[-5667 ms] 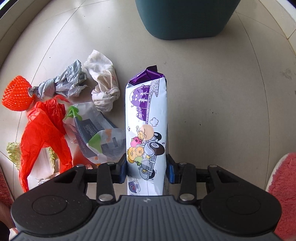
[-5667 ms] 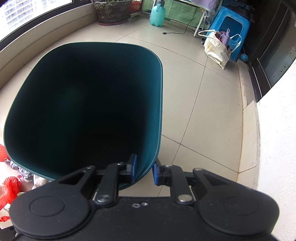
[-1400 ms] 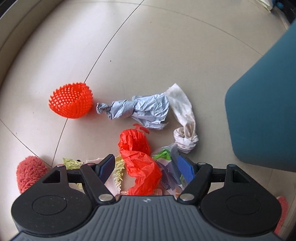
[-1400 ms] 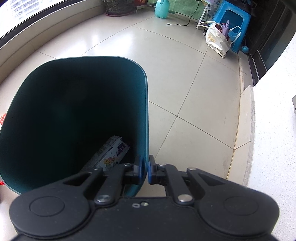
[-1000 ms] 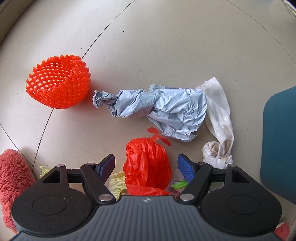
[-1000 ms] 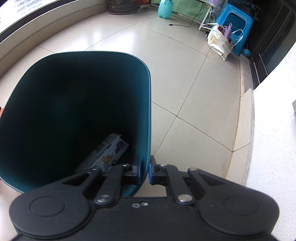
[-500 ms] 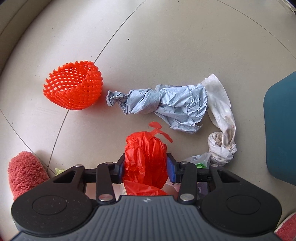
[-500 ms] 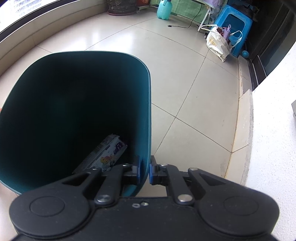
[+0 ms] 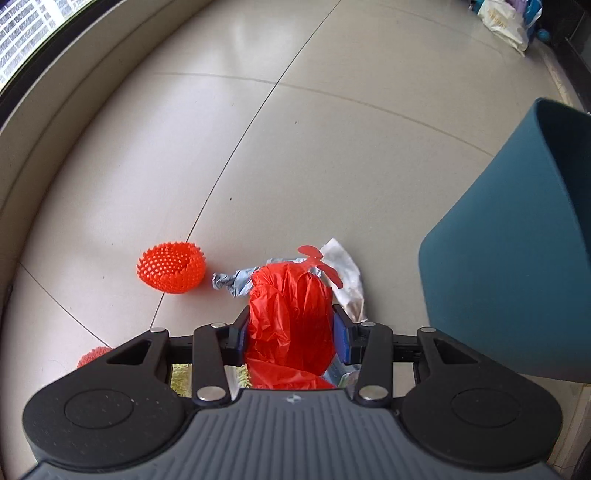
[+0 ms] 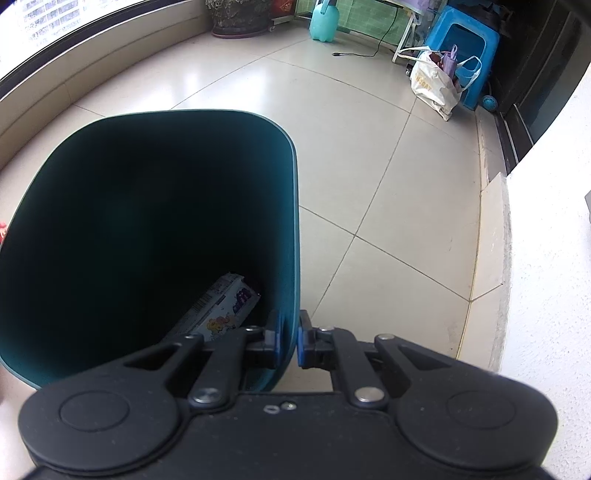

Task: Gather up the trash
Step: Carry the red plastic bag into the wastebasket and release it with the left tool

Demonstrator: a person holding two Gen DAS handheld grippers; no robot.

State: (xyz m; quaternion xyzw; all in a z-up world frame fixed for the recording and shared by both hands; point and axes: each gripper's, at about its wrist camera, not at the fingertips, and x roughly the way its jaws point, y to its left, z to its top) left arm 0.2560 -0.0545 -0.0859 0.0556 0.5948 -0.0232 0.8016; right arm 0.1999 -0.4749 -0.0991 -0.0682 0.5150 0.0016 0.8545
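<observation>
My left gripper (image 9: 291,332) is shut on a crumpled red plastic bag (image 9: 290,321) and holds it above the floor. Below and behind it lie a grey crumpled bag (image 9: 232,282), a white dirty bag (image 9: 345,273) and an orange foam net (image 9: 170,266). The teal trash bin (image 9: 517,266) stands at the right. My right gripper (image 10: 288,341) is shut on the bin's rim (image 10: 293,221). A snack wrapper (image 10: 218,314) lies inside the bin.
A red fluffy thing (image 9: 90,356) and yellow-green scraps (image 9: 181,373) peek out under the left gripper. A low ledge (image 9: 74,96) curves along the left. A blue stool (image 10: 465,55), a white bag (image 10: 436,83) and a green bottle (image 10: 324,20) stand far back.
My left gripper has lifted with the red bag in it; the floor trash now looks smaller and farther, and the bin shows larger at the right. The right gripper keeps its hold on the rim.
</observation>
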